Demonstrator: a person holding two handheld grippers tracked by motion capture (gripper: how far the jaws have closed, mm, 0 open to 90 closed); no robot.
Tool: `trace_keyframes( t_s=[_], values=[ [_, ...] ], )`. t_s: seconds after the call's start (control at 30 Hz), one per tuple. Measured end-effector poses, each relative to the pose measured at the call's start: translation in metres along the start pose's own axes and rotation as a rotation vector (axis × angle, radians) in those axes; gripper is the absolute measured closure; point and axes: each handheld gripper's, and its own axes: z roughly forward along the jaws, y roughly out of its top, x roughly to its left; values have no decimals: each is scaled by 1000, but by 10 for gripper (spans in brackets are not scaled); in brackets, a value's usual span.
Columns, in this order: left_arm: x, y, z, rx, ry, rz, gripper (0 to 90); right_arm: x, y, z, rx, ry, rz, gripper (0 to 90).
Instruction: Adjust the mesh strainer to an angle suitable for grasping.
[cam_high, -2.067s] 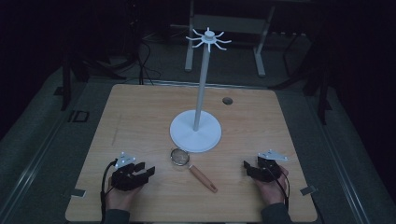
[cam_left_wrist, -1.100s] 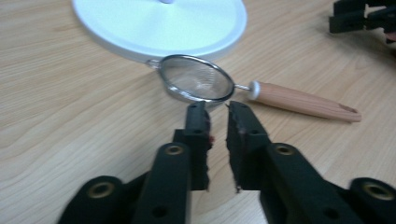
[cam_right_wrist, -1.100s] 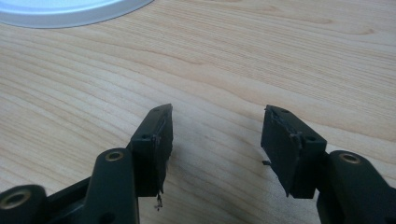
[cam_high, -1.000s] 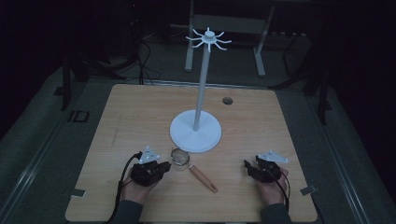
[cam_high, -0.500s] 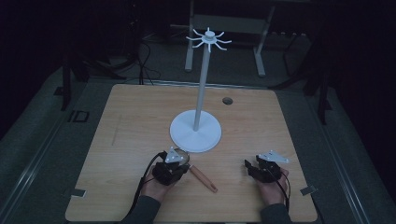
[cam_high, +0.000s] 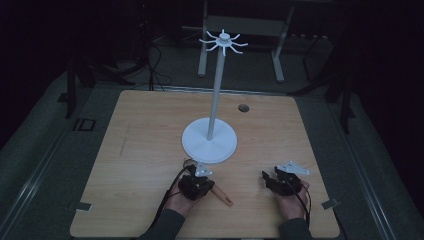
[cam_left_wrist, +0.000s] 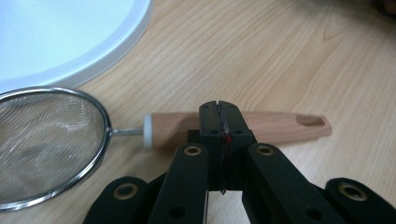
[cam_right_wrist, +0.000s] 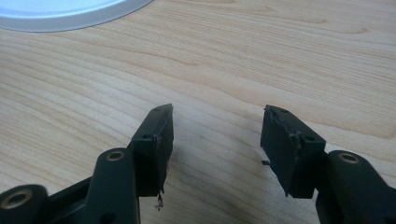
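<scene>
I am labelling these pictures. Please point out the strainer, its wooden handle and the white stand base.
strainer (cam_left_wrist: 44, 144), left gripper view, on the mesh.
wooden handle (cam_left_wrist: 280, 127), left gripper view, mid-length.
white stand base (cam_high: 200, 145), high view, bare disc.

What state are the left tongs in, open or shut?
Shut, on nothing: left tongs have both jaws pressed together, tips in front of the strainer's wooden handle, which lies flat behind them.

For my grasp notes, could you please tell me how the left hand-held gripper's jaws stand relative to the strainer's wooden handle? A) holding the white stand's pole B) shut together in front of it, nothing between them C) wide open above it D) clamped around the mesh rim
B: in the left gripper view the left hand-held gripper has its pads pressed together, with the wooden handle lying on the table just beyond them.
</scene>
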Motion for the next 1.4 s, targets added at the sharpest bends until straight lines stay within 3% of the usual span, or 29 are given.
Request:
trace_keyframes(
  t_s=[0.23, 0.27, 0.53, 0.63, 0.83, 0.87, 1.03, 1.23, 1.4],
  values=[
    [4, 9, 9, -4, 23, -31, 895, 0, 0, 0, 0, 1, 3, 437],
    [7, 12, 11, -11, 35, -53, 894, 0, 0, 0, 1, 1, 2, 437],
    [24, 29, 15, -24, 91, -101, 891, -1, 0, 0, 1, 1, 4, 436],
    [28, 33, 14, -22, 104, -96, 881, -1, 0, 0, 1, 2, 6, 436],
    [36, 46, 9, -30, 107, -56, 813, -1, 0, 0, 1, 3, 8, 436],
    [38, 50, 8, -17, 91, -15, 813, -1, 0, 0, 1, 3, 8, 436],
    [37, 53, 12, 26, 48, 80, 631, -1, 0, 0, 3, 5, 13, 433],
    [32, 51, 25, 75, -20, 144, 518, -1, 0, 0, 3, 7, 11, 430],
    [27, 48, 34, 125, -12, 201, 488, -1, 0, 0, 5, 4, 14, 429]
  ],
)
